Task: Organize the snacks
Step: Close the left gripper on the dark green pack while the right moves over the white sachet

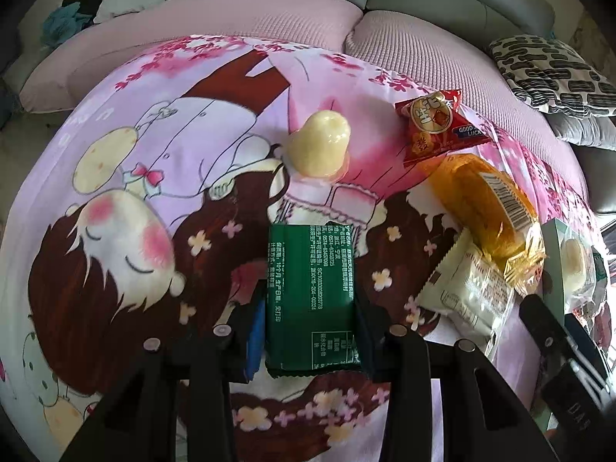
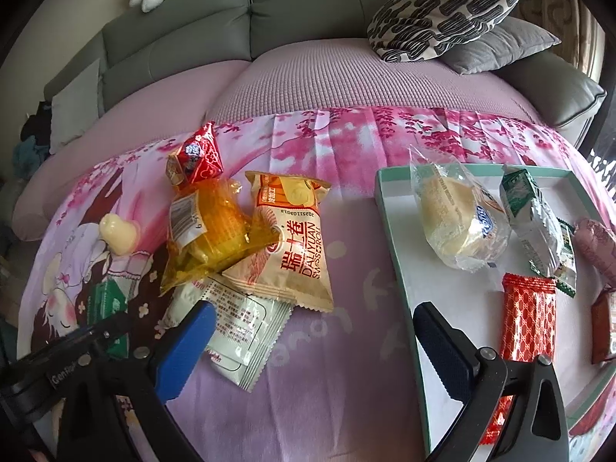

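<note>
Left wrist view: left gripper (image 1: 311, 308) closed on the flat dark green foil snack packet (image 1: 310, 269), one finger on each long edge, printed back facing up, packet low over the pink cartoon-print cloth (image 1: 115, 192).

Right wrist view: right gripper (image 2: 312, 331) wide open with nothing between its blue pads (image 2: 184, 346), hovering over the cloth between the loose snack pile and the shallow pale green cardboard tray (image 2: 389, 208).

Reads as the pick-up step: green packet gripped, not yet carried over. Tray already holding a clear-wrapped pale bun (image 2: 458, 219), a green-and-silver packet (image 2: 535, 215) and a red patterned packet (image 2: 527, 319).

Next move probably calls for lifting the green packet clear of the cloth, carrying it past the pile to the tray, and letting go over a bare patch of white floor without knocking the packets already there.

Legible writing: "DALIYUAN SWISSROLL" with large red Chinese characters on the beige pillow pack (image 2: 292, 238); "GOOD LUCK" on the red puffed packet (image 1: 439, 123); small white Chinese text and a nutrition table on the green packet's back, too fine to read through; a barcode on the orange see-through wrapper (image 1: 496, 208).
</note>
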Demonstrator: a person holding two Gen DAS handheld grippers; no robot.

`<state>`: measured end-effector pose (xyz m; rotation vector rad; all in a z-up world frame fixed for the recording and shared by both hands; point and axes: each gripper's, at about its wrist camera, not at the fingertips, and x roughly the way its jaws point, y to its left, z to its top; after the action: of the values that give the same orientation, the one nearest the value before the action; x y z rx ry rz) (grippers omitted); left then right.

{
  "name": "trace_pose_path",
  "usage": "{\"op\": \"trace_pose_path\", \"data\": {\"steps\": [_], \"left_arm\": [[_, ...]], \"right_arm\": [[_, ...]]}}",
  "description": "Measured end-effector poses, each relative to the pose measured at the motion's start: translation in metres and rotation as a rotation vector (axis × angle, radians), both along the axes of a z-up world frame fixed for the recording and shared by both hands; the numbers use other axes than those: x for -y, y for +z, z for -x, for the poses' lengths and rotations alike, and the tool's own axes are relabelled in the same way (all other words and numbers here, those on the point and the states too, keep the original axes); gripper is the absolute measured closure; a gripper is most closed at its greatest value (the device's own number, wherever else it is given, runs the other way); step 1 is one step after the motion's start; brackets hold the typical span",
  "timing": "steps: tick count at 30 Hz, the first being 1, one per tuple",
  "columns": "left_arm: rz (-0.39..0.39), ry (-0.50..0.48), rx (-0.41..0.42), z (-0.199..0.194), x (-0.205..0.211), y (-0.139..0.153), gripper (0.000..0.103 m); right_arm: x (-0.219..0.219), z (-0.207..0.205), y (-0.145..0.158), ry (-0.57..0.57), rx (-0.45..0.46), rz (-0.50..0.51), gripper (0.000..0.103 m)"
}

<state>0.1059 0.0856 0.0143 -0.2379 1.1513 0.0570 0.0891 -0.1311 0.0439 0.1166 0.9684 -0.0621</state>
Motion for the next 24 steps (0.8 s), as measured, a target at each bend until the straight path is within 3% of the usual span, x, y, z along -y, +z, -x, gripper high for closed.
{"op": "trace_pose_path", "data": {"steps": [7,14,24], "left_arm": [[0.03,0.018,-0.004,0.014,-0.011,-0.001,0.062],[0.05,0.023,-0.01,0.01,-0.013,-0.002,0.062],[0.064,0.026,-0.014,0.008,-0.014,-0.002,0.062]], "right_arm": [[-0.018,0.007,0.012,0.069,0.045,0.0,0.002],[-0.04,0.001,-0.007,0.164,-0.011,-0.033,0.029],[-0.046,-0.008,-0.022,0.19,0.0,-0.041,0.029]]}}
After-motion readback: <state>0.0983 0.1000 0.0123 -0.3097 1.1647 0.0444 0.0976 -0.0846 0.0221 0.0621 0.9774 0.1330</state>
